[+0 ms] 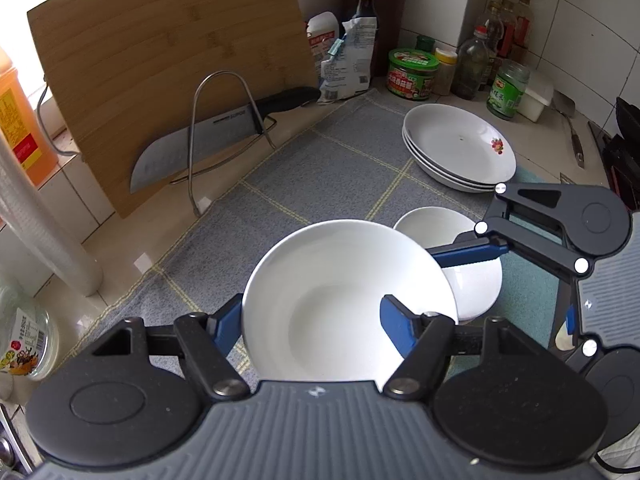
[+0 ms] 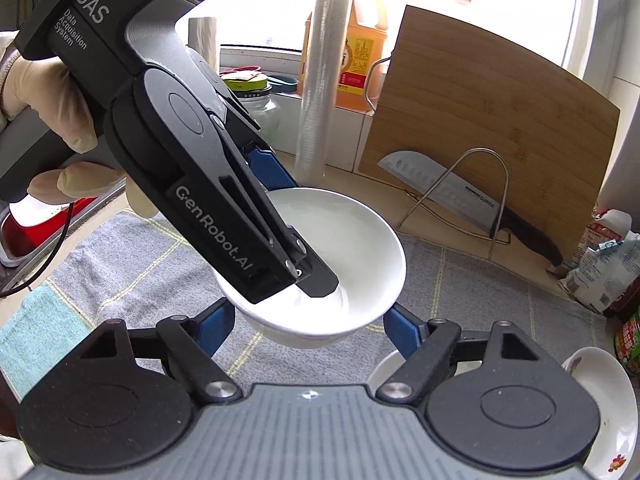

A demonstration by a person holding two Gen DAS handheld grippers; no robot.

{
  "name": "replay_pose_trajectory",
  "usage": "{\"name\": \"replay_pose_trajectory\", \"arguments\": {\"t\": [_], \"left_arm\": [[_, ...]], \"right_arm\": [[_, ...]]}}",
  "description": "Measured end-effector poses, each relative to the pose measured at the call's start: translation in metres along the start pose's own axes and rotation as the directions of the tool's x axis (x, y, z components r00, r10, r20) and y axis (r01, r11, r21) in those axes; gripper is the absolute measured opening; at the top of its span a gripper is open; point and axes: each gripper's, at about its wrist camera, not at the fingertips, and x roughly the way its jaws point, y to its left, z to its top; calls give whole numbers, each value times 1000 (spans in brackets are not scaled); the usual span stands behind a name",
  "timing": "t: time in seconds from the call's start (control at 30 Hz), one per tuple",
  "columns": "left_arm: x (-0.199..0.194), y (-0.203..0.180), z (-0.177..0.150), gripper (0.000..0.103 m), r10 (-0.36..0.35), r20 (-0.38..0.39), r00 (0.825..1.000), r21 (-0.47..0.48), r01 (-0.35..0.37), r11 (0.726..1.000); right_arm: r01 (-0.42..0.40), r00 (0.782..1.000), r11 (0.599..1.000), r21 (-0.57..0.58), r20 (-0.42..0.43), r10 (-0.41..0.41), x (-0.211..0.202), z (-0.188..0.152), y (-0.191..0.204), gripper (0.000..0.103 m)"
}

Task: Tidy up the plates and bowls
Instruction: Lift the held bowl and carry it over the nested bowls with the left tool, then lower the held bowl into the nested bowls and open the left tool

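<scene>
White glazed ceramic, the large bowl [image 1: 344,300] is stiff, slick and breakable; it hangs tilted above the grey mat [image 1: 320,168] on the table, pinched at its rim wall by the left tool [image 1: 310,320]. Beside it the right tool [image 1: 472,254] sits with fingers spread over a smaller bowl [image 1: 476,280], gripping nothing, near stacked plates [image 1: 460,148].
</scene>
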Motion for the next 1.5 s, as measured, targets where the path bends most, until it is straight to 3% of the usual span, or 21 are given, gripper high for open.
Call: {"name": "replay_pose_trajectory", "arguments": {"t": [0.77, 1.5], "left_arm": [[35, -58, 47, 71, -96, -6, 995, 144, 96, 985], [68, -79, 43, 71, -97, -65, 993, 208, 108, 972]], "right_arm": [[134, 991, 985, 112, -26, -132, -38, -36, -46, 85], [133, 989, 975, 180, -86, -119, -28, -54, -58, 85]]}}
